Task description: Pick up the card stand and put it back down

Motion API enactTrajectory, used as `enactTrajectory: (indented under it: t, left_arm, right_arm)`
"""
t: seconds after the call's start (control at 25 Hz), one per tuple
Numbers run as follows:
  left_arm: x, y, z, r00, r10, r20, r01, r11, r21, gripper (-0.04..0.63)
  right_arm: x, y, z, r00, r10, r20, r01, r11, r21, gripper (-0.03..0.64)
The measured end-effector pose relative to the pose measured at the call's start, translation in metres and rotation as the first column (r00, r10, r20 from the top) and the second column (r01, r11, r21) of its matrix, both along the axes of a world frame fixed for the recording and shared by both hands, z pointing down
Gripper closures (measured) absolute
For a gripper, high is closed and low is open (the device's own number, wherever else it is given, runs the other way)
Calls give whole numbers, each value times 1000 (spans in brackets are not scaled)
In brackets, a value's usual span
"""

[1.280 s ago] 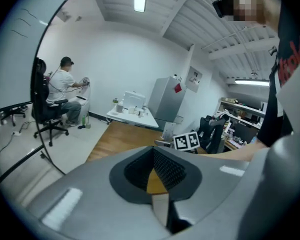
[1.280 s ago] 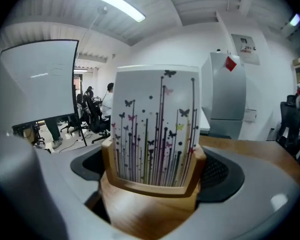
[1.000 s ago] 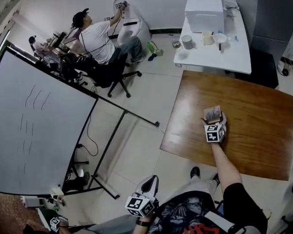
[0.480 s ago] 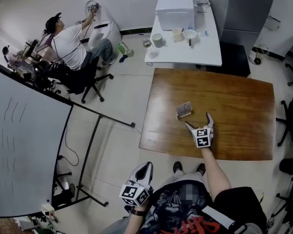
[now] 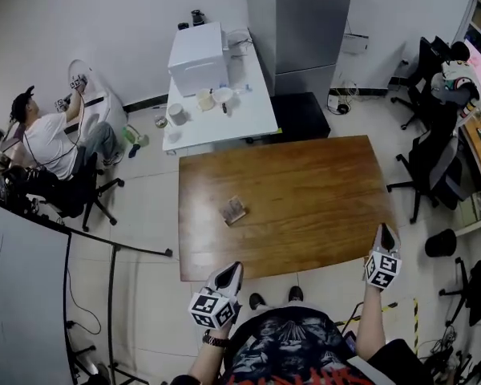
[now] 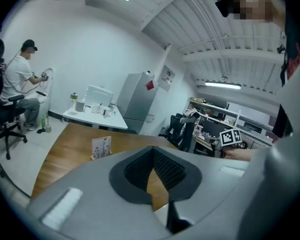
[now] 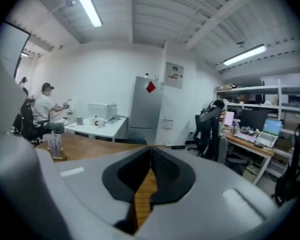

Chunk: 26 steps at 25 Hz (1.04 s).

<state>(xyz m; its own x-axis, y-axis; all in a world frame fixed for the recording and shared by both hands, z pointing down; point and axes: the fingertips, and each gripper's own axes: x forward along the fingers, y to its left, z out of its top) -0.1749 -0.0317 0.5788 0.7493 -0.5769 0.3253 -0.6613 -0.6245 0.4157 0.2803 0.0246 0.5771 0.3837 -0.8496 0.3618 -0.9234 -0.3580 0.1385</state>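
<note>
Stand [image 5: 232, 210] upright on table [image 5: 321, 191]. Looks light, tippy; pinch the base [image 6: 100, 156], not the card [image 6: 101, 146]. Left gripper [image 5: 233, 268] closed, empty; right gripper [image 5: 386, 233] closing shut, empty.

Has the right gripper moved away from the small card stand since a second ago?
Yes. The right gripper pulled back from the card stand to the brown wooden table's near right corner, jaws closing empty.

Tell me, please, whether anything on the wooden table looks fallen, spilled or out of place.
Nothing stands out. The card stand stands upright and alone on the wooden table. It is only turned at a slight angle to the table's edges. No spill or damage shows.
</note>
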Motion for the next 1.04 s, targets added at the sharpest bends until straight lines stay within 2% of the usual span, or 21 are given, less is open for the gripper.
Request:
enactTrajectory:
  t: [0.04,0.12,0.24,0.32,0.4,0.44,0.52,0.68,0.88,1.04]
  left_arm:
    - [10,-4,-2,1000,19,0,-19,1000,12,595]
    - [22,-12,-9,999,38,6,-38,999,39,595]
    - [31,-16,-17,1000,19,20,-21,998,61,595]
    - [44,-13,-18,1000,-11,-26,12,1000,12,595]
    - [47,-20,-20,992,-80,-97,74,995,-65,595]
    - [37,-28,-24,986,-127,-104,119,990,-80,595]
    - [7,-41,-31,978,-193,-75,189,980,-58,595]
    - [-14,-44,-39,975,-222,-34,221,975,-23,595]
    - [-14,-23,-39,948,-291,-132,276,953,-123,595]
    - [-34,3,-39,931,-348,-109,334,934,-130,595]
  right_arm:
    - [14,14,-4,1000,26,1,-26,1000,6,614]
    - [29,31,-7,999,43,15,-43,999,14,614]
    - [33,44,-6,997,27,68,-30,999,32,614]
    - [41,64,-15,992,34,121,-41,997,61,614]
    - [47,77,-31,989,41,144,-57,993,107,614]
    - [43,71,-32,988,25,149,-43,992,120,614]
    - [21,46,-28,985,-33,172,10,991,132,614]
    - [-1,10,-26,970,-119,212,89,985,146,614]
    - [-7,-9,-29,954,-161,254,122,979,162,614]
    - [-25,-34,-24,926,-213,312,165,971,173,614]
